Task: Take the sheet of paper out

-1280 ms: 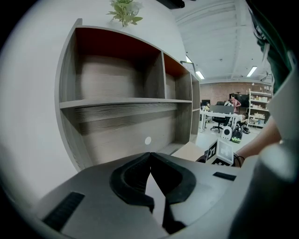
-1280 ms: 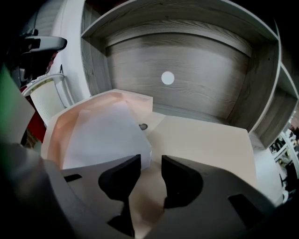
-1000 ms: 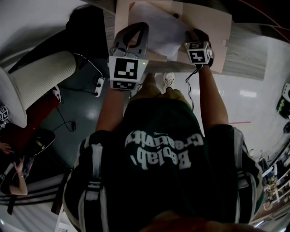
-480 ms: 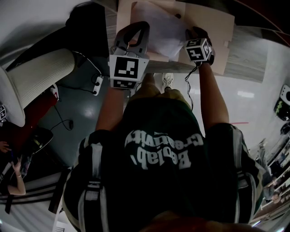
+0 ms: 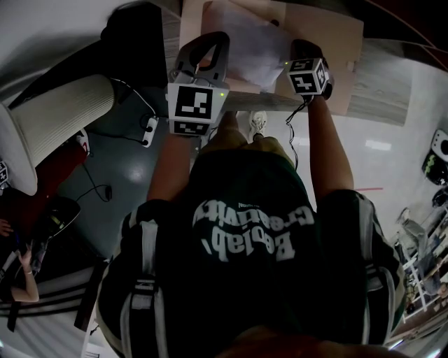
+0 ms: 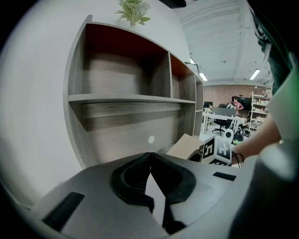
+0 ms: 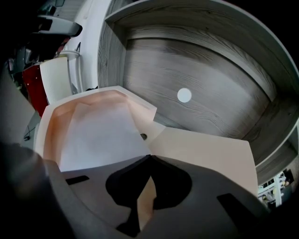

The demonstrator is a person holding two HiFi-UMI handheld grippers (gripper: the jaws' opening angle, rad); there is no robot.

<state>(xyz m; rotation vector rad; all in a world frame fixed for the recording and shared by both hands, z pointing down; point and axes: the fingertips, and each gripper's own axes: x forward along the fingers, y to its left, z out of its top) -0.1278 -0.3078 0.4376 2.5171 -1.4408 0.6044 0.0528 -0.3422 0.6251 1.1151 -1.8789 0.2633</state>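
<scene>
A tan envelope (image 5: 329, 42) lies opened on a wooden shelf surface (image 5: 378, 91). A white sheet of paper (image 5: 245, 42) rests in its left half. In the right gripper view the sheet (image 7: 98, 135) sits in the open pocket, with the tan envelope flap (image 7: 210, 154) to its right. My right gripper (image 7: 149, 156) is shut, and tan envelope edge shows between its pads. It stands at the paper's right side (image 5: 302, 50). My left gripper (image 5: 213, 43) is at the sheet's left corner. Its tips (image 6: 150, 154) meet, with a pale strip that looks like the sheet between them.
The wooden shelf unit (image 6: 131, 112) rises behind, with a round white dot (image 7: 184, 95) on its back panel and a plant (image 6: 133, 11) on top. A white chair (image 5: 63, 119) and floor cables (image 5: 150, 129) lie to the left, below the shelf edge.
The right gripper has rolled slightly and edged up to the envelope beside the sheet. The left gripper has stayed where it was.
</scene>
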